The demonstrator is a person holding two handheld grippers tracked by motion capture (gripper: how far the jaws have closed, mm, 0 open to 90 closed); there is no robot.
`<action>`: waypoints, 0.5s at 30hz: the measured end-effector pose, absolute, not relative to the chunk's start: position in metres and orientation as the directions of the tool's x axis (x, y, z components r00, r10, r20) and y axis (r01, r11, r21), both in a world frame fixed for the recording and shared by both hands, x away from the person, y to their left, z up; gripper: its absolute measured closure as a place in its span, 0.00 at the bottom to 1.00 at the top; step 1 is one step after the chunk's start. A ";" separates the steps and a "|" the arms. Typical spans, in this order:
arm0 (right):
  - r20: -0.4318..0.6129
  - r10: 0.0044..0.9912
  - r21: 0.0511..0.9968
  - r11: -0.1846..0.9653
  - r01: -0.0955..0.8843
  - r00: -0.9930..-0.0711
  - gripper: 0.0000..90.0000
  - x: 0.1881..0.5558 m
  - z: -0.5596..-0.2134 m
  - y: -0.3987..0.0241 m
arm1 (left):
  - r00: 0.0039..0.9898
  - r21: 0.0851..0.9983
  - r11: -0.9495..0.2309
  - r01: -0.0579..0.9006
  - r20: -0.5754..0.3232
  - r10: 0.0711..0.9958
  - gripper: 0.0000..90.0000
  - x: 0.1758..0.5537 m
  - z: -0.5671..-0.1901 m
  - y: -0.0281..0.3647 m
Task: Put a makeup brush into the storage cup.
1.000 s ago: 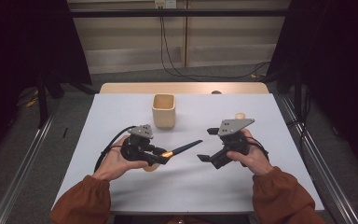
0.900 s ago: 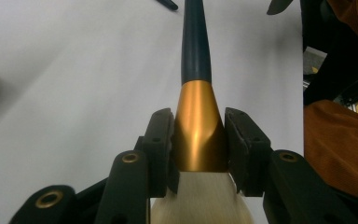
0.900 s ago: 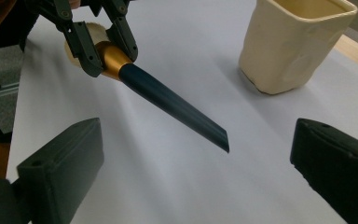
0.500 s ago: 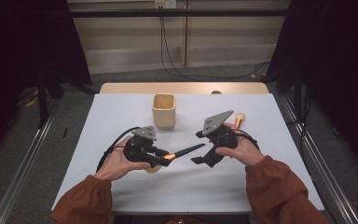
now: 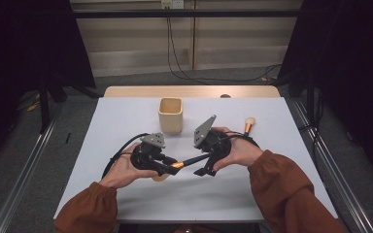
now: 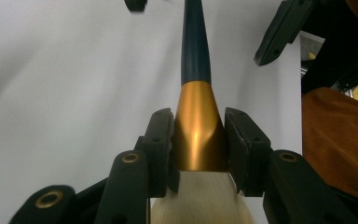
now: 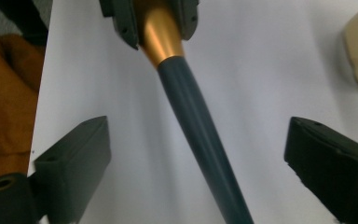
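My left gripper (image 5: 167, 164) fingers clamped on big brush's (image 6: 199, 116) gold ferrule, dark handle running between my right gripper (image 5: 206, 162) fingers, wide apart, just been closing, not touching yet, beige cup (image 5: 170, 115) beyond left fingers, 2nd brush (image 5: 248, 125) behind right hand, white table (image 5: 126, 116).

Recording lab or studio: black curtains (image 5: 24, 43) flank a white-topped bench (image 5: 126, 121), metal floor rails (image 5: 26, 179) run alongside, and cables (image 5: 175, 53) hang from a wall socket (image 5: 172, 4).
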State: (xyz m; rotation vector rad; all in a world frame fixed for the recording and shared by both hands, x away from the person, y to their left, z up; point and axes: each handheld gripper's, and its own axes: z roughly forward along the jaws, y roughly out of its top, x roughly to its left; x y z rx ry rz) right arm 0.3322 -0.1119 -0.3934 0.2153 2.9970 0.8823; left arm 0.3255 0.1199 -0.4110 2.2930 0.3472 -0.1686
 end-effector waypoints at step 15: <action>0.060 0.052 0.433 0.898 0.073 -0.997 0.49 0.338 -0.399 -0.086 | 0.953 0.691 -0.657 0.300 -0.239 0.184 0.70 0.326 -0.415 0.116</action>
